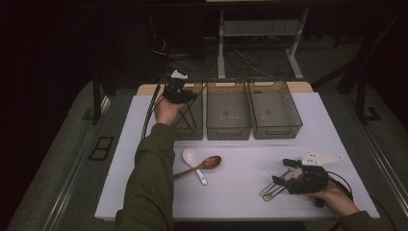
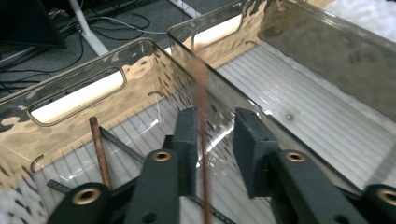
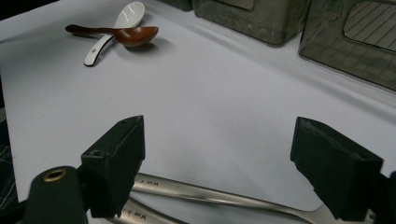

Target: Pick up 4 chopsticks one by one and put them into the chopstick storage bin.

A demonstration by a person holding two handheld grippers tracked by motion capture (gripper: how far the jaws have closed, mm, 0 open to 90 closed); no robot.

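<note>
White tabletop under me, I keep my left gripper (image 2: 212,154) over the leftmost bin (image 2: 140,79), jaws slack beside the brown chopstick (image 2: 201,135), releasing it low beside its mate (image 2: 100,151), while my right gripper (image 3: 219,163), wide apart, straddles steel cutlery (image 3: 210,193).
</note>
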